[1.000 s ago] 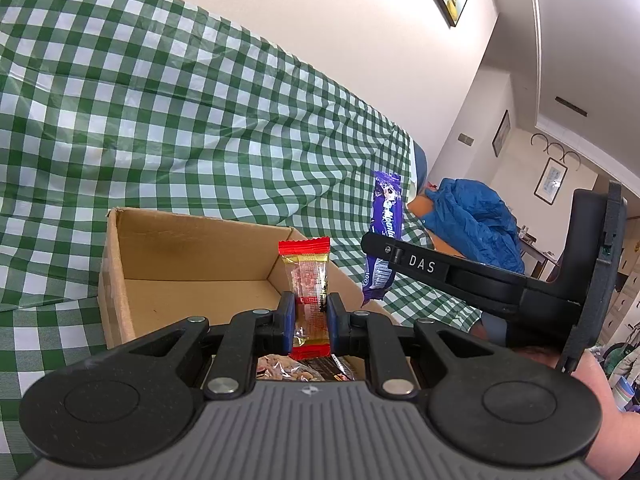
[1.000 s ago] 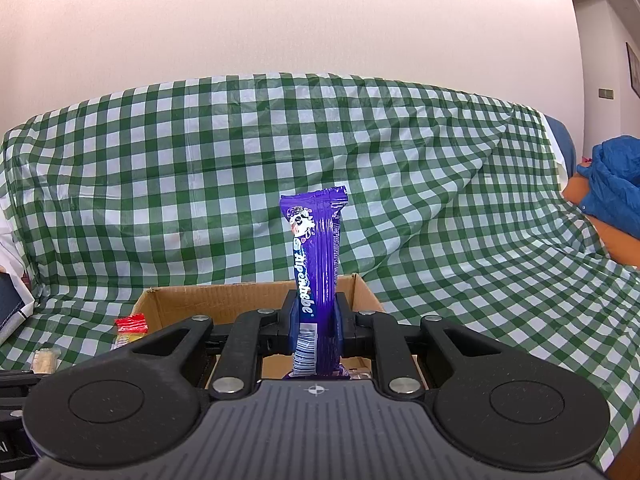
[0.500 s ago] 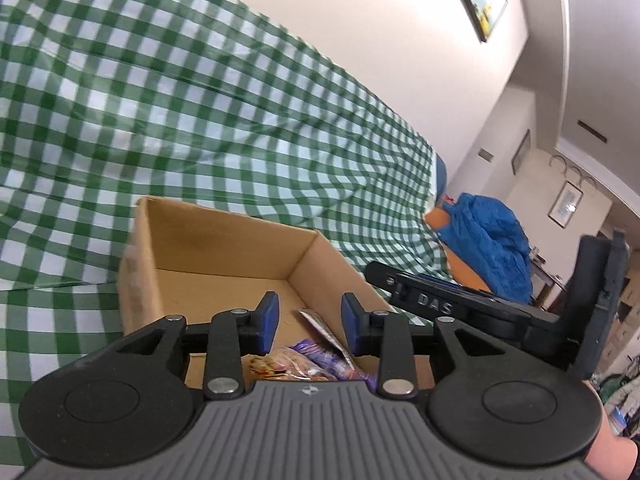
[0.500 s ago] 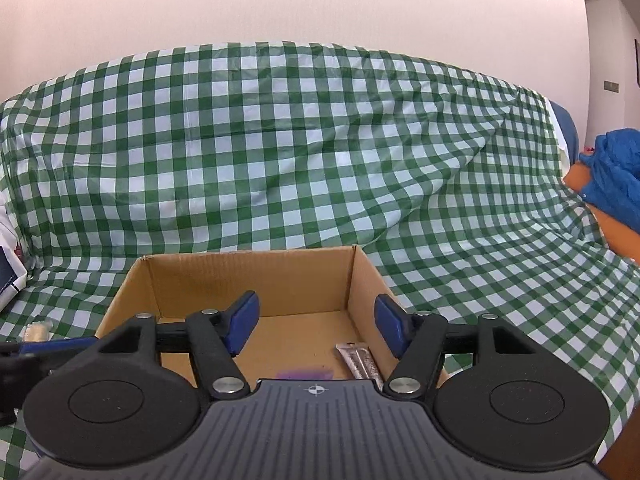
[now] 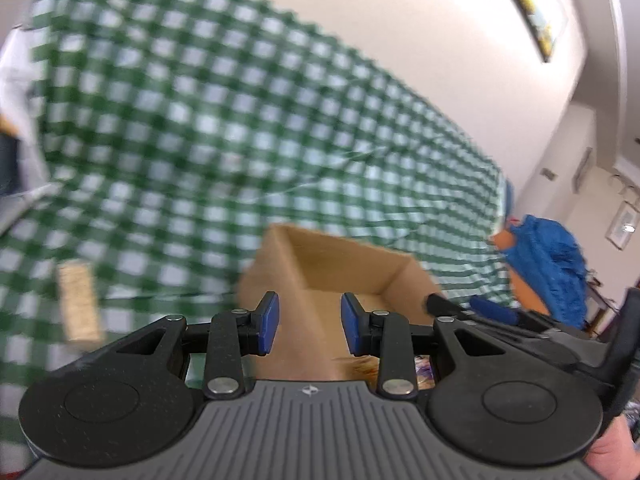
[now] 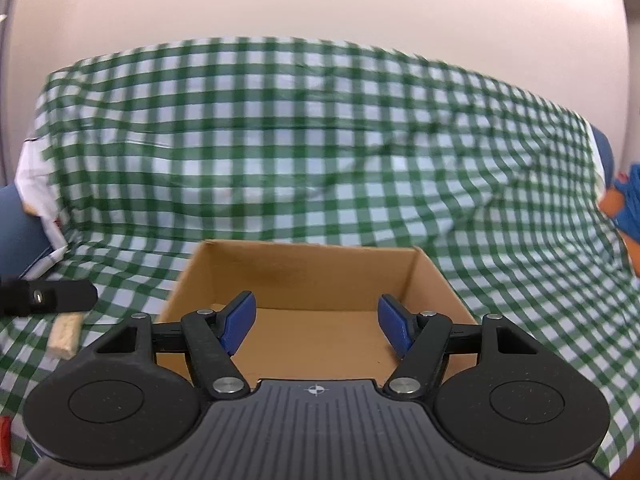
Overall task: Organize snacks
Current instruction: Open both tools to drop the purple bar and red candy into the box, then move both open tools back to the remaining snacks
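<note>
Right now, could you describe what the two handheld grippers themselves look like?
Both match: the left gripper and right gripper have black linkage arms with silver pivot pins, blue pads on the fingertips, two round black discs, and a ribbed grey body bearing a small compass-like mark. No cables or sleeves show.

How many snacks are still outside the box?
1 for sure: a pale bar on the cloth, left of the box. A red scrap at the right view's lower-left edge may be another. Both grippers, left and right, are empty.
</note>
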Motion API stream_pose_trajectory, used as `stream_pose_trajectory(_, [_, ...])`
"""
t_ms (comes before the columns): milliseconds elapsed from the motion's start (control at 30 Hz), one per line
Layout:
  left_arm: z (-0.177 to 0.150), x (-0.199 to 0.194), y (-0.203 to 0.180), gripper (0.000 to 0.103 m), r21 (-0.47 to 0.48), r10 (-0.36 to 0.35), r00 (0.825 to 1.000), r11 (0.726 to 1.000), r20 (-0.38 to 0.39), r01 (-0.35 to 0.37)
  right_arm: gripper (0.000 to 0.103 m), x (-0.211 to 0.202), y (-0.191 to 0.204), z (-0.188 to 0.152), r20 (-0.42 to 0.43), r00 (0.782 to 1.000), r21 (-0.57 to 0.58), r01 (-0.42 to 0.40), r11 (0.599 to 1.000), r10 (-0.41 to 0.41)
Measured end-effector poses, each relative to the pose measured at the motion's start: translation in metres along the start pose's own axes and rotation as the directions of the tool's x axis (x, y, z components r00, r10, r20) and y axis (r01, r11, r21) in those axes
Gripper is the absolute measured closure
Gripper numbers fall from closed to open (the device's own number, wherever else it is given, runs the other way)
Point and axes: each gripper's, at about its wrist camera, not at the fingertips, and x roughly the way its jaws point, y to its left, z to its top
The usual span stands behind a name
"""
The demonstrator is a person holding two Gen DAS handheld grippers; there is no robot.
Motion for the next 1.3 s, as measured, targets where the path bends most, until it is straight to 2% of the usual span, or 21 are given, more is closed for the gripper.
stream_pose_trajectory(67, [0.0, -0.003, 0.017, 0.066, -0.029, 0.051, 0.997, 0.998, -0.06, -0.052, 0.035, -0.003, 0.009, 0.0, 0.003, 1.0, -0.008, -0.023, 1.0, 0.023])
stream_pose_trajectory(133, [-0.007, -0.003, 0.04, 0.066, -0.062, 0.13, 0.977, 0.988, -0.17, -0.142, 0.036, -0.004, 0.018, 0.0, 0.001, 0.999, -0.016, -0.054, 0.998, 0.054])
stream_pose_trajectory(167, [-0.011, -0.001, 0.053, 0.066, -0.083, 0.17, 0.957, 0.977, -0.237, -0.194, 0.038, -0.004, 0.023, 0.0, -0.001, 0.998, -0.02, -0.069, 0.997, 0.069])
stream_pose_trajectory(200, [-0.018, 0.0, 0.068, 0.066, -0.11, 0.204, 0.928, 0.962, -0.311, -0.249, 0.039, -0.003, 0.028, 0.0, -0.004, 0.996, -0.023, -0.084, 0.996, 0.084])
stream_pose_trajectory(267, [-0.031, 0.001, 0.096, 0.066, -0.175, 0.236, 0.867, 0.924, -0.438, -0.34, 0.04, -0.003, 0.04, 0.0, -0.01, 0.993, -0.028, -0.12, 0.992, 0.119])
stream_pose_trajectory(300, [-0.035, 0.0, 0.111, 0.065, -0.22, 0.238, 0.845, 0.9, -0.478, -0.377, 0.04, -0.003, 0.048, -0.001, -0.012, 0.991, -0.033, -0.135, 0.99, 0.135])
stream_pose_trajectory(333, [-0.036, -0.005, 0.123, 0.061, -0.262, 0.229, 0.838, 0.88, -0.495, -0.395, 0.04, -0.006, 0.056, -0.002, -0.015, 0.989, -0.04, -0.149, 0.988, 0.148])
stream_pose_trajectory(400, [-0.036, -0.016, 0.135, 0.043, -0.285, 0.232, 0.839, 0.868, -0.491, -0.407, 0.04, -0.009, 0.072, -0.005, -0.026, 0.984, -0.054, -0.178, 0.983, 0.177])
stream_pose_trajectory(433, [-0.035, -0.019, 0.138, 0.041, -0.279, 0.251, 0.833, 0.862, -0.493, -0.424, 0.04, -0.01, 0.079, -0.006, -0.032, 0.981, -0.059, -0.192, 0.98, 0.19])
stream_pose_trajectory(500, [-0.036, -0.026, 0.145, 0.04, -0.266, 0.288, 0.809, 0.843, -0.512, -0.468, 0.04, -0.008, 0.091, -0.007, -0.044, 0.975, -0.072, -0.22, 0.973, 0.217])
stream_pose_trajectory(633, [-0.048, -0.027, 0.152, 0.04, -0.242, 0.288, 0.758, 0.83, -0.586, -0.503, 0.04, -0.006, 0.11, -0.01, -0.064, 0.964, -0.094, -0.264, 0.96, 0.258])
stream_pose_trajectory(700, [-0.051, -0.02, 0.147, 0.041, -0.192, 0.307, 0.726, 0.835, -0.615, -0.515, 0.04, -0.006, 0.118, -0.01, -0.075, 0.958, -0.096, -0.282, 0.955, 0.276])
stream_pose_trajectory(867, [-0.062, -0.007, 0.134, 0.041, -0.073, 0.351, 0.675, 0.855, -0.649, -0.514, 0.04, -0.002, 0.134, -0.01, -0.091, 0.945, -0.098, -0.321, 0.942, 0.313])
stream_pose_trajectory(933, [-0.063, -0.003, 0.129, 0.041, -0.027, 0.375, 0.665, 0.86, -0.646, -0.51, 0.04, 0.0, 0.14, -0.011, -0.098, 0.941, -0.099, -0.333, 0.938, 0.324])
stream_pose_trajectory(1000, [-0.062, -0.001, 0.124, 0.049, 0.013, 0.401, 0.661, 0.86, -0.635, -0.51, 0.04, 0.003, 0.146, -0.012, -0.106, 0.937, -0.1, -0.342, 0.934, 0.332])
stream_pose_trajectory(1133, [-0.063, 0.002, 0.119, 0.059, 0.078, 0.435, 0.664, 0.865, -0.608, -0.495, 0.04, 0.008, 0.155, -0.012, -0.119, 0.933, -0.094, -0.351, 0.932, 0.339])
stream_pose_trajectory(1200, [-0.06, 0.0, 0.113, 0.06, 0.117, 0.454, 0.679, 0.869, -0.577, -0.481, 0.04, 0.011, 0.159, -0.012, -0.125, 0.932, -0.089, -0.353, 0.931, 0.341])
stream_pose_trajectory(1300, [-0.05, -0.005, 0.108, 0.06, 0.134, 0.467, 0.714, 0.871, -0.522, -0.472, 0.04, 0.016, 0.165, -0.013, -0.135, 0.931, -0.084, -0.353, 0.932, 0.34])
